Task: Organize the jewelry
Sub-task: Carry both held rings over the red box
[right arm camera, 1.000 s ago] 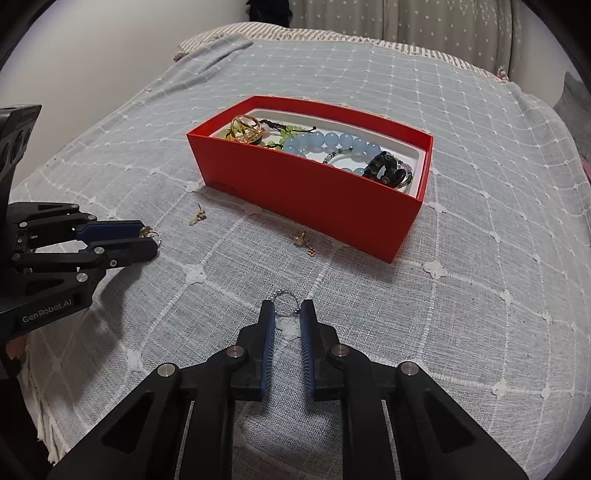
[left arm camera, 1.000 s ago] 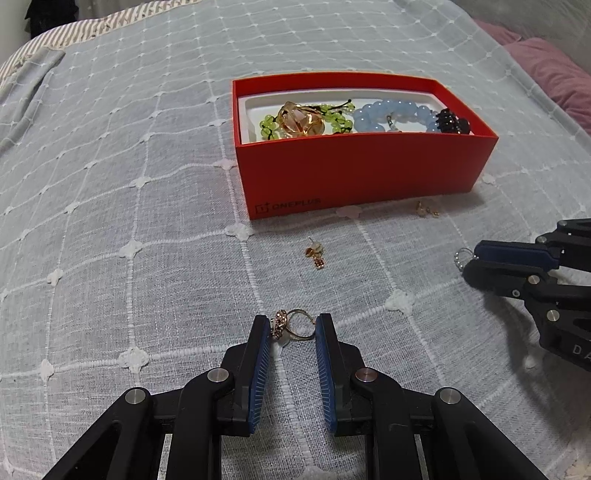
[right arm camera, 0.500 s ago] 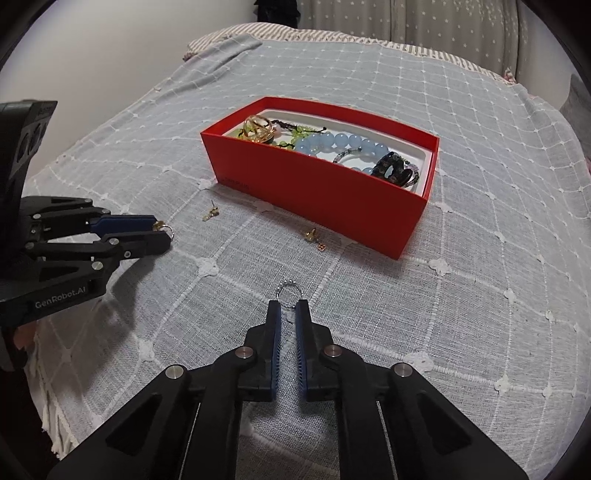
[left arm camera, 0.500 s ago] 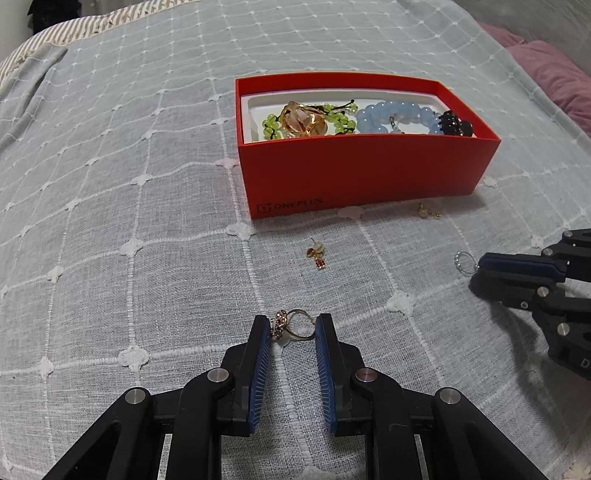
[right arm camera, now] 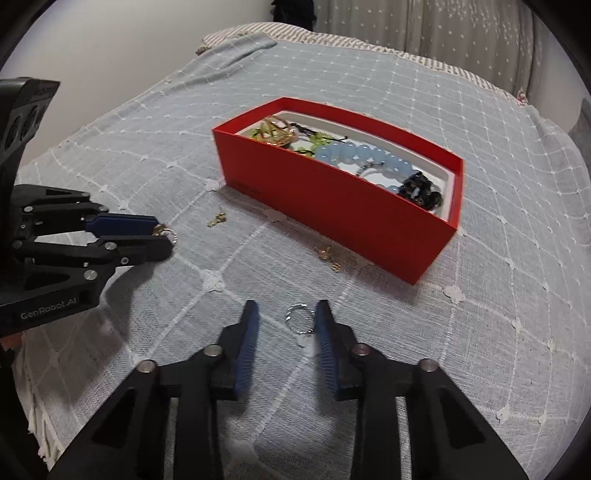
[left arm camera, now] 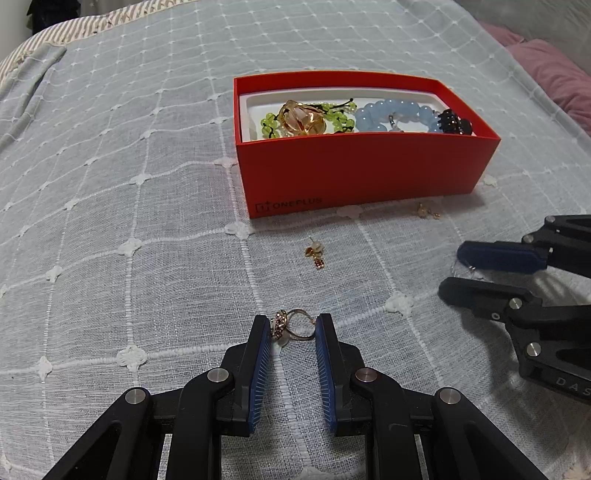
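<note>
A red box [left arm camera: 362, 170] on the bedspread holds a gold bangle [left arm camera: 303, 119], green beads, a blue bead bracelet [left arm camera: 391, 112] and a black bracelet. My left gripper [left arm camera: 293, 326] is shut on a gold ring [left arm camera: 295, 328]; it also shows in the right wrist view [right arm camera: 162, 236]. My right gripper [right arm camera: 286, 314] is open around a silver ring [right arm camera: 300, 318] that touches the right finger and lies on the cloth. Two small gold earrings [left arm camera: 316, 254] [left arm camera: 426, 211] lie in front of the box.
The grey checked bedspread [left arm camera: 129, 184] covers the bed. A pink pillow [left arm camera: 554, 74] lies at the far right. A striped sheet edge and curtains [right arm camera: 443, 29] are behind the box.
My right gripper has opened and shifted toward the box; the silver ring it pinched now lies between its fingers. My left gripper still holds the gold ring.
</note>
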Action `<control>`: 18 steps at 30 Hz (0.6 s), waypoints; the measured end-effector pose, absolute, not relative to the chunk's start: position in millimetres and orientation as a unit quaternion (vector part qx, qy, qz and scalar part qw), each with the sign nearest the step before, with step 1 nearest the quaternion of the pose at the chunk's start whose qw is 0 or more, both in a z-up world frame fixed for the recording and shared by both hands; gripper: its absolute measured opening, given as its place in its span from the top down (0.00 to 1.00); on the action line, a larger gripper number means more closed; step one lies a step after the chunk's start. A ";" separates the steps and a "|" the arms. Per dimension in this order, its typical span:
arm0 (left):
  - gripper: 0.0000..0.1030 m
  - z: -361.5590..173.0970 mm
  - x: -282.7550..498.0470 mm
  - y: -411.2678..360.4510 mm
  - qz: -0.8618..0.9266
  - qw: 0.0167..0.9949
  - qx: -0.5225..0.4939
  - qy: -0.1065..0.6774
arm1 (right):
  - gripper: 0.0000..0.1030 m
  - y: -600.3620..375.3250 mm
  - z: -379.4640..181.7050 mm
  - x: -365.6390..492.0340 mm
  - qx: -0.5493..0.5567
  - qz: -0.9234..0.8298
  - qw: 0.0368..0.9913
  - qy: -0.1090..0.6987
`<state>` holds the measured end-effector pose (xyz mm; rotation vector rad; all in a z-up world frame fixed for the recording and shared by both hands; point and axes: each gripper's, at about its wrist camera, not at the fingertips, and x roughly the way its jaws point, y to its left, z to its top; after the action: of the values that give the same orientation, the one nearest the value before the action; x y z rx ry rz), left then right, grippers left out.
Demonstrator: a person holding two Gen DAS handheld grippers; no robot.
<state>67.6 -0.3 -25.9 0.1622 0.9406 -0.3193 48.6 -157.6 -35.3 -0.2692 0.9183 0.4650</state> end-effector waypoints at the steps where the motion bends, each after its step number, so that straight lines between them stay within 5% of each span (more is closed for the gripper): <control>1: 0.81 -25.9 67.5 -0.4 -0.153 0.876 0.077 0.451 | 0.77 -156.0 -35.5 47.4 -0.133 0.222 0.862 0.436; 18: 0.81 -9.1 75.2 2.0 -0.153 0.887 0.049 0.434 | 0.81 -157.7 -11.0 49.5 -0.120 0.210 0.876 0.416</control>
<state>75.2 2.0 -9.1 0.1013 0.9024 -0.3177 49.5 -157.7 -11.0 -0.2507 0.8691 0.4391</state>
